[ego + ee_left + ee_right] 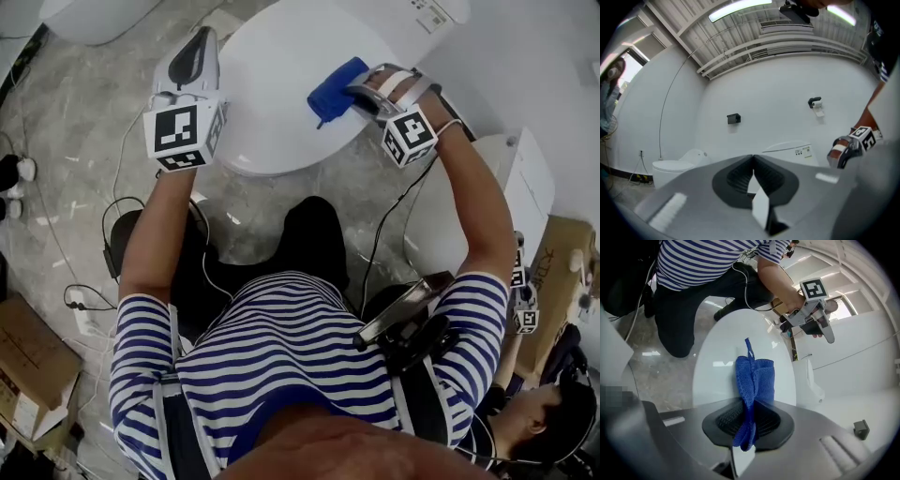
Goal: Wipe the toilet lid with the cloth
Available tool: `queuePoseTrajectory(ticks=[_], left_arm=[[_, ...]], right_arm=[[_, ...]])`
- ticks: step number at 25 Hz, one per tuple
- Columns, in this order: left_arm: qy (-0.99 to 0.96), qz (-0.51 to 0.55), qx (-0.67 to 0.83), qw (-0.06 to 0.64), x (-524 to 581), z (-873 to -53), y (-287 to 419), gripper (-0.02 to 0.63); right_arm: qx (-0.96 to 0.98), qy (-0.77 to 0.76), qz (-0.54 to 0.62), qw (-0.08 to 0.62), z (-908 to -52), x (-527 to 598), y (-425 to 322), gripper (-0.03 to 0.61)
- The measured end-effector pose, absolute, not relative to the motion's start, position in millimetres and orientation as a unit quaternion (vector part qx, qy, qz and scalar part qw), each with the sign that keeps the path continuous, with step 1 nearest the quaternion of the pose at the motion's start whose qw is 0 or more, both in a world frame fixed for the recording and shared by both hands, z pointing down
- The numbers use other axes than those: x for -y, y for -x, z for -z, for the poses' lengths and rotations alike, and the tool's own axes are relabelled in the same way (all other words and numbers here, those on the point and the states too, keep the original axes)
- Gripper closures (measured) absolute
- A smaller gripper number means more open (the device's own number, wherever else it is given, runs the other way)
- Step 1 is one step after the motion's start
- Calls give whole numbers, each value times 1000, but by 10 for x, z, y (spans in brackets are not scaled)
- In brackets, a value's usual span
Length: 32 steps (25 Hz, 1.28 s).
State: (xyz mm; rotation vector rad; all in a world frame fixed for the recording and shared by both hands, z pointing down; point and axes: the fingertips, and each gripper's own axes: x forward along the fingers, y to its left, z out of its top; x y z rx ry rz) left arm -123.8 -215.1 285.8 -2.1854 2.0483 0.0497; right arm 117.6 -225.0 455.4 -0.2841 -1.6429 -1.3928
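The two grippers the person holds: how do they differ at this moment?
The right gripper is shut on a blue cloth; the left gripper is shut with nothing between its jaws. The right gripper looks down at the white toilet lid; the left gripper faces a white wall. Both carry a cube with square markers.

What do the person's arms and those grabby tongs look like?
The left tongs and right tongs are both grey, with black ribbed pads inside. Each carries a white cube printed with black square markers. A thin black cable runs from the right one. The person's short sleeves have blue and white stripes.
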Motion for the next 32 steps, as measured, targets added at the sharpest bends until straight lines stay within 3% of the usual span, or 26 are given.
queuePoseTrajectory(ticks=[9, 17, 32], left_arm=[[730, -7, -679, 76, 2176, -2891, 1132, 611], [731, -3, -678, 77, 2150, -2925, 1067, 611], [731, -11, -679, 64, 2306, -2978, 1282, 611]], right_arm=[[671, 116, 544, 490, -4647, 2001, -1893, 529], [669, 114, 551, 487, -4610, 1972, -1983, 529], [659, 85, 619, 419, -3896, 3009, -360, 529]])
